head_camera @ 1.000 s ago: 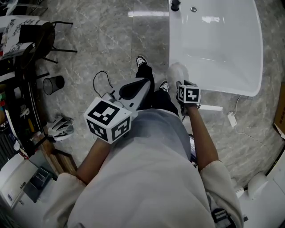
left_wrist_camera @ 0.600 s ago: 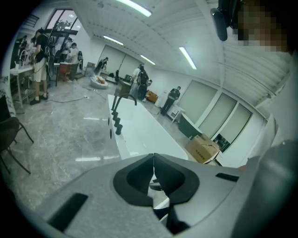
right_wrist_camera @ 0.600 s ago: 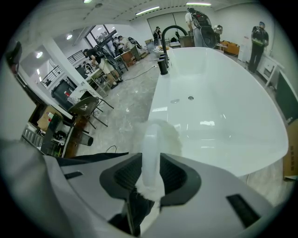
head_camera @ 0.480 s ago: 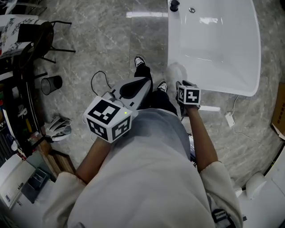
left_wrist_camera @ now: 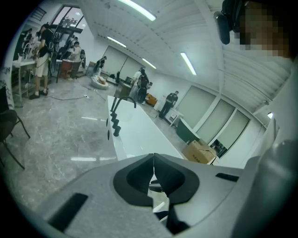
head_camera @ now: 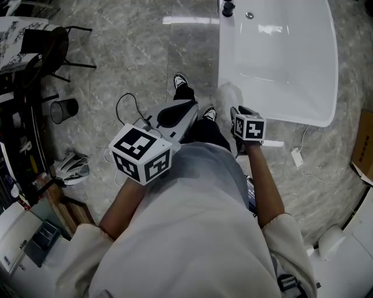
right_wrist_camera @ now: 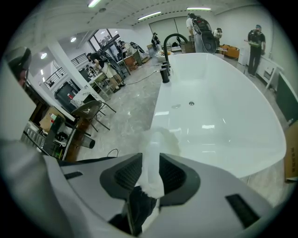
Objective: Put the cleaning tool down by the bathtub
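Observation:
The white bathtub (head_camera: 280, 58) fills the upper right of the head view. My right gripper (head_camera: 238, 113) hovers just off the tub's near left corner, above the floor. It is shut on the white handle of the cleaning tool (head_camera: 229, 95), whose fluffy white head points toward the tub rim. In the right gripper view the tool (right_wrist_camera: 156, 139) stands between the jaws of the right gripper (right_wrist_camera: 151, 172), with the bathtub (right_wrist_camera: 219, 116) right behind it. My left gripper (head_camera: 178, 110) hangs over the floor to the left, beside the person's shoes. The left gripper (left_wrist_camera: 153, 160) is shut on nothing.
A black faucet (head_camera: 228, 7) stands at the tub's far left corner. A black wire bin (head_camera: 63, 109), a chair (head_camera: 49, 46) and cluttered shelving line the left. A loose cable (head_camera: 125, 102) lies on the marble floor. A white adapter (head_camera: 297, 157) lies below the tub.
Almost nothing has moved. The head view has drifted slightly, and both grippers keep their places, the right one still shut on the tool.

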A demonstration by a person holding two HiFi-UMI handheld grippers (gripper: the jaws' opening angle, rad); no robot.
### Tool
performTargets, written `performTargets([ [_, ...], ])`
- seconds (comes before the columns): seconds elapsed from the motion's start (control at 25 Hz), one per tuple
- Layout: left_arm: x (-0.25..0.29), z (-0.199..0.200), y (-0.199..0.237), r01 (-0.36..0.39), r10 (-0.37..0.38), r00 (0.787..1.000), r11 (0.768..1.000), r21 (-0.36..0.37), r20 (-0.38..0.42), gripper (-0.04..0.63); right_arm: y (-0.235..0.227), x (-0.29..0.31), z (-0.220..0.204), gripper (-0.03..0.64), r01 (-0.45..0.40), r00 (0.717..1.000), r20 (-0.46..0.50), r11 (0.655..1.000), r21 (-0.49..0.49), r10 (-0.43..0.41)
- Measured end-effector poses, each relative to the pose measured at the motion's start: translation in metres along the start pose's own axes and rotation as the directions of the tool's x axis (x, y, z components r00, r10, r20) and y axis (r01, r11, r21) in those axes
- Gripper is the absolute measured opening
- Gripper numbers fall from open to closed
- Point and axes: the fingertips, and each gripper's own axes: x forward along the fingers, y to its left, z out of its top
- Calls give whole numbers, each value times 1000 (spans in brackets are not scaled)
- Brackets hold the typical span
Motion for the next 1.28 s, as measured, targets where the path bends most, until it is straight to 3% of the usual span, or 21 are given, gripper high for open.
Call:
performTargets([
  [0.64,1,-1,-3,0,0,1000,1000,9,6,8,-10,-49,28,97,32,993,111,999,-1,-32],
  [1.28,-2,-13,-19,12,-12,1000,1000,8,13,8,11,-113,52,70,-34,967,253,999,-14,37],
])
